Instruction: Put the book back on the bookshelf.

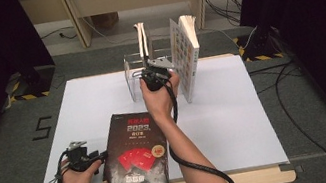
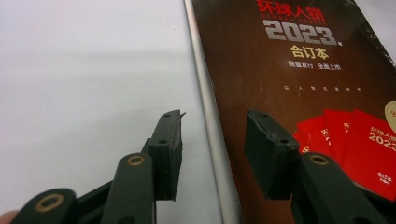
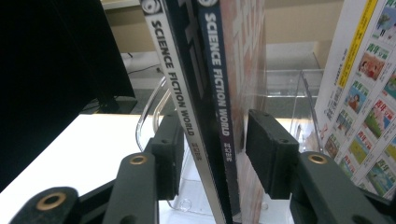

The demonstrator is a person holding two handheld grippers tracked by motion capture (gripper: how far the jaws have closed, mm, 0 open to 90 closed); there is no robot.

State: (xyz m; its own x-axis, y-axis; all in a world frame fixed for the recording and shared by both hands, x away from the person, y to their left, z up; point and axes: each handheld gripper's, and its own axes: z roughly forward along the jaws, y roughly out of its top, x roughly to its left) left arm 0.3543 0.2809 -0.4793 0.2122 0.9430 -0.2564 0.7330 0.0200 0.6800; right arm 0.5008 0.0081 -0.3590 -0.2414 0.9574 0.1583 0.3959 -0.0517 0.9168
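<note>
At 7 o'clock on the white table (image 1: 238, 124), the left gripper (image 2: 212, 140) is held with its jaws moderately open and empty, set astride the spine edge of the dark book (image 1: 135, 149), which lies flat just to its right. At 12 o'clock, 2 magazines (image 3: 205, 102) are stood upright in the clear rack (image 1: 131, 74). The right gripper (image 3: 212, 144) is placed around them, jaws wide, pads not pressing. At 1 o'clock, a white book (image 1: 186, 54) is seen upright.

The left gripper (image 2: 212, 154) stands with its jaws apart, straddling the silver spine edge of the dark 2023 bound volume (image 2: 299, 70). The volume lies flat on the white table surface (image 2: 88, 70); neither pad presses on it.
</note>
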